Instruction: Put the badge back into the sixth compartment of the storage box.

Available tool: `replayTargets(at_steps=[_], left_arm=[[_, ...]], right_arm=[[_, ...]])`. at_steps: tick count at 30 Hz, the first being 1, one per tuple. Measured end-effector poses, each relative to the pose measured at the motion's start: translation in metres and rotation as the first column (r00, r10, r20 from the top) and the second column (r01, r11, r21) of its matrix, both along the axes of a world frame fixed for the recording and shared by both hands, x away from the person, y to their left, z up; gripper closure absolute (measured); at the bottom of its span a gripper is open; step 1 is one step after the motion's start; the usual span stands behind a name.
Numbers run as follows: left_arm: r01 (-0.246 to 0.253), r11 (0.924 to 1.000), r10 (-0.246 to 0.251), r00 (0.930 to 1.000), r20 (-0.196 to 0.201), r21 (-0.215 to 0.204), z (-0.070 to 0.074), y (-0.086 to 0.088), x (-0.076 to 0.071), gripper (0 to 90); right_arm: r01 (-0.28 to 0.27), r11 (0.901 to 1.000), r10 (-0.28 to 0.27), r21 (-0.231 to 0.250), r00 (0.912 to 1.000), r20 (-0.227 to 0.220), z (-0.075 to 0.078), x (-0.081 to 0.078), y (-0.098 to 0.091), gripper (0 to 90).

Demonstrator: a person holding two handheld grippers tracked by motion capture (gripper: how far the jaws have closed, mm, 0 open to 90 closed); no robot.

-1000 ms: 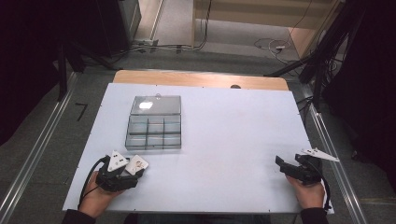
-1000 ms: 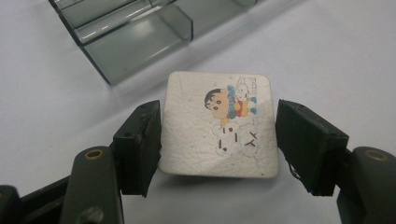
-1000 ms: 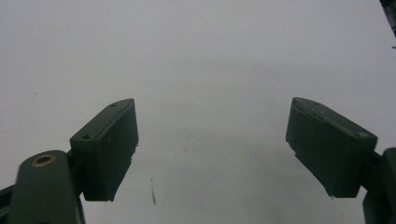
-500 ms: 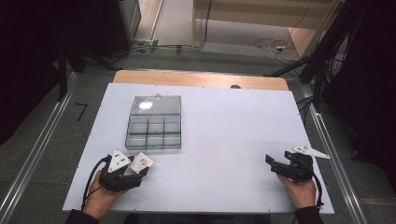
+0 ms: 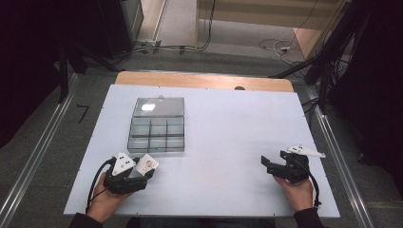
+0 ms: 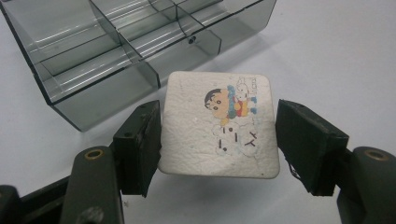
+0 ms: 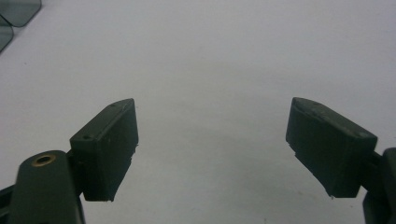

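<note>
I have the left gripper [image 6: 219, 135] pinching a square white pad printed with a cartoon boy [image 6: 219, 126], one jaw pressed on each of its side edges, so the pad sits flat between them with the picture facing up; in the high view it shows as a pale tile [image 5: 146, 164] at the tip of that gripper [image 5: 138, 172], just off the near edge of the box. Straight ahead of the jaws and a little to their left lies the clear smoked compartment box [image 6: 116, 51], lid swung open behind it [image 5: 158, 107], its nearest row of cells close to the pad's far edge but not touching it. My reading is that the step in hand is to carry the pad forward and set it into one of those cells. To do it well I would lift enough for the pad's lower edge to clear the front wall, then go forward and slightly left until the pad hangs over a single cell and not over a divider, keep it level so a corner does not catch on a partition, and only then let the jaws part. The pad looks about as wide as a cell, so I expect a snug fit and would lower slowly. The right gripper [image 7: 212, 144] has its jaws spread wide with nothing between them, over bare white table [image 7: 210, 56], well to the right of the box [image 5: 285, 166]; I would keep it there, clear of the work.
</note>
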State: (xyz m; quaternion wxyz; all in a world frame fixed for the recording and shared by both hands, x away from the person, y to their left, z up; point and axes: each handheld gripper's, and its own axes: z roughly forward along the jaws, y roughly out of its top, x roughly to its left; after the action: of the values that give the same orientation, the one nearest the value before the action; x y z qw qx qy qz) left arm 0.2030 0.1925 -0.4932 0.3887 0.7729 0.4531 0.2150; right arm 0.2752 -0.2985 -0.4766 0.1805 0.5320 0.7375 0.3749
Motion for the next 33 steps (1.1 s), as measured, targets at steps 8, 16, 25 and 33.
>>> replayTargets(at_steps=[8,16,25,33], left_arm=[[0.001,0.9999,0.0,0.9996,0.027,-0.015,0.004,-0.006,0.003,33.2],[0.003,0.9998,-0.002,0.9989,0.048,-0.021,0.007,-0.013,0.008,33.2],[0.017,0.9995,-0.015,0.9976,0.067,-0.026,0.01,-0.022,0.012,33.2],[0.02,0.9994,-0.018,0.997,0.075,-0.029,0.013,-0.027,0.015,33.2]], right_arm=[[-0.04,0.9991,0.04,0.014,0.9992,0.003,0.004,0.002,0.014,15.4],[-0.094,0.9954,0.094,0.013,0.9955,0.006,0.007,0.007,0.037,15.4],[-0.135,0.9908,0.134,0.016,0.9908,0.019,0.01,0.009,0.054,15.4],[-0.169,0.9855,0.168,0.017,0.9855,0.022,0.012,0.01,0.068,15.5]])
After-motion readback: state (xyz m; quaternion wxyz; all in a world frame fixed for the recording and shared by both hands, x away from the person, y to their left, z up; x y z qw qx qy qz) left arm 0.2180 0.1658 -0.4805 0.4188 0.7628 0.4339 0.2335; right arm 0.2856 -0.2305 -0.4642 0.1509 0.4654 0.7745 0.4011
